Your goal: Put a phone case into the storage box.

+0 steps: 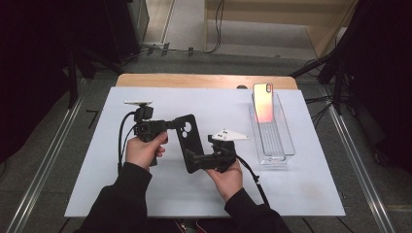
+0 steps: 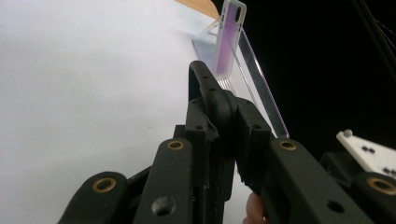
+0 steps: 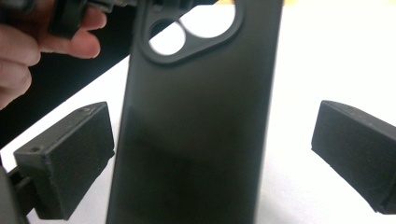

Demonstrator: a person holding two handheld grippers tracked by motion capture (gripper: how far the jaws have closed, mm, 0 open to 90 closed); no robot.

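Left tongs (image 2: 219, 126) clamp black case (image 3: 196, 116), right tongs (image 3: 210, 158) apart

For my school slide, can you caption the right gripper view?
Open right gripper jaws flank a black phone case.

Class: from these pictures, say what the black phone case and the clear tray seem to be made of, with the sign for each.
Black phone case: probably soft rubber or silicone; matte, with only a dull sheen. Clear tray: likely hard, glossy plastic or acrylic; see-through walls, bright edges and a ribbed floor.
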